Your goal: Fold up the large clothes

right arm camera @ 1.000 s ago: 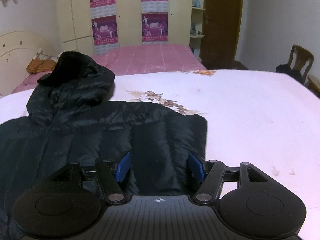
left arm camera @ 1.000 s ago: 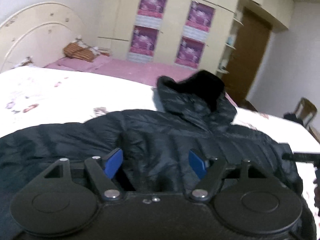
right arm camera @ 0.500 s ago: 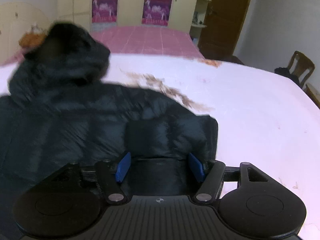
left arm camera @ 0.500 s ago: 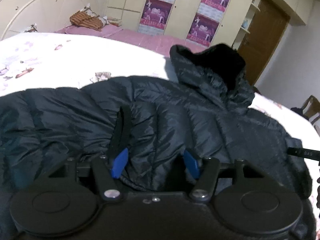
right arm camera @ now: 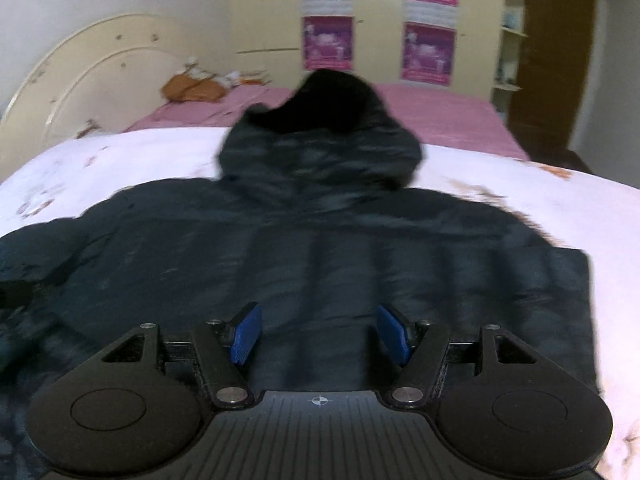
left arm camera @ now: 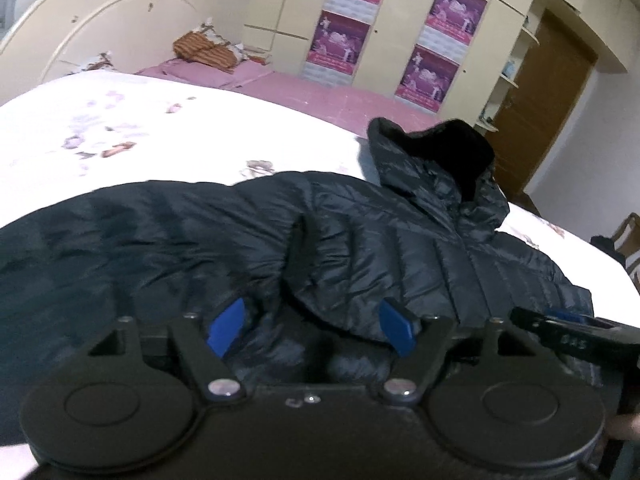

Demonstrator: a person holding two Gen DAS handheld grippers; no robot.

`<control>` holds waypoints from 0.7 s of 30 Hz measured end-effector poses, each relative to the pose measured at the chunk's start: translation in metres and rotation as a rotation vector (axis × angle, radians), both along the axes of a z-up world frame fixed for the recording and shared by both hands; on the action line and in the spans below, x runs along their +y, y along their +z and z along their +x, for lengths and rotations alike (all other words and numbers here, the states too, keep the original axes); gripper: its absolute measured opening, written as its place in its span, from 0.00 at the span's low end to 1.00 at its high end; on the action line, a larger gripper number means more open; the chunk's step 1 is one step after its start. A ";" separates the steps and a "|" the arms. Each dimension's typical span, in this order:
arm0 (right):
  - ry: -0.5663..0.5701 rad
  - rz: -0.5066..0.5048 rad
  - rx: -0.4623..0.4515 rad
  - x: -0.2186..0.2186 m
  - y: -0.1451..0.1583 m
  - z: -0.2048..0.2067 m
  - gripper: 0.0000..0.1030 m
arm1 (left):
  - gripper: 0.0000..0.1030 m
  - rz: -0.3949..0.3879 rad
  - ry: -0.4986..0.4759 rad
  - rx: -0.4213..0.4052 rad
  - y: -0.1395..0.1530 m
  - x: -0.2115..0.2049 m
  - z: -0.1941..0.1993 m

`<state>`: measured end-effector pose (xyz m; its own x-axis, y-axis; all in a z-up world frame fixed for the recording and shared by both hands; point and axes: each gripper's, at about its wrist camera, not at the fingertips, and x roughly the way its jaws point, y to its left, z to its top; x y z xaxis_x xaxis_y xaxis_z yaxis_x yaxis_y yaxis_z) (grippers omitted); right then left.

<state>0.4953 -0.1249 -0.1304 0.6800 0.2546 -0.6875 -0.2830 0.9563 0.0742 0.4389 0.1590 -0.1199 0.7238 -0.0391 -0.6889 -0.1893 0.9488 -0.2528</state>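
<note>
Lying flat on bed (right arm camera: 500, 184): blk jacket (right arm camera: 320, 248)

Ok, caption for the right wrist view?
Open right hand-held gripper over a black hooded jacket spread on the bed.

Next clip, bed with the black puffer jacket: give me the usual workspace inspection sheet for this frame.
Surface: white floral bedspread; a pink sheet lies behind it.
Job's things: black hooded jacket spread flat, hood at the far end, one sleeve stretched out sideways.
Clutter: orange striped bundle by the headboard.
Grippers: left gripper open, jacket fabric bunched between its blue pads; right gripper open over the jacket's near part; view blurred.
Cables: nothing seen.
Surroundings: cream wardrobe with purple posters, brown door, wooden chair at the edge.
</note>
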 end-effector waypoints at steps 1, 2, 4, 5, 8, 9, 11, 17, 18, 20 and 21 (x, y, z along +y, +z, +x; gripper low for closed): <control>0.016 0.004 0.000 0.009 0.001 -0.002 0.61 | 0.72 0.002 0.009 -0.002 0.002 0.003 -0.005; 0.030 0.008 0.001 0.016 0.001 -0.002 0.61 | 0.72 0.002 0.020 -0.005 0.004 0.008 -0.012; 0.063 0.019 0.001 0.037 0.000 -0.003 0.61 | 0.73 0.004 0.047 -0.008 0.007 0.016 -0.024; 0.083 0.021 0.002 0.048 -0.001 -0.003 0.61 | 0.73 0.006 0.066 -0.006 0.008 0.023 -0.032; 0.133 0.013 0.011 0.080 -0.007 -0.003 0.61 | 0.74 0.003 0.134 0.008 0.008 0.045 -0.057; 0.144 0.014 0.016 0.088 -0.009 -0.003 0.61 | 0.74 0.002 0.157 0.013 0.007 0.052 -0.064; 0.166 0.016 0.015 0.104 -0.012 -0.005 0.61 | 0.74 -0.003 0.220 0.025 0.005 0.071 -0.083; 0.191 -0.078 0.009 0.140 -0.031 -0.003 0.61 | 0.74 -0.025 0.402 0.044 -0.001 0.124 -0.139; 0.194 -0.099 0.008 0.143 -0.034 -0.003 0.61 | 0.74 -0.032 0.422 0.047 -0.001 0.131 -0.146; 0.201 -0.127 0.001 0.148 -0.039 -0.003 0.61 | 0.74 -0.050 0.478 0.052 -0.002 0.147 -0.164; 0.202 -0.138 -0.002 0.149 -0.041 -0.003 0.61 | 0.74 -0.061 0.498 0.054 -0.003 0.154 -0.171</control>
<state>0.4925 0.0244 -0.1717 0.6260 0.2897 -0.7240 -0.4699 0.8811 -0.0538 0.2683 0.3126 -0.1230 0.6284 0.2603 -0.7330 -0.6293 0.7241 -0.2823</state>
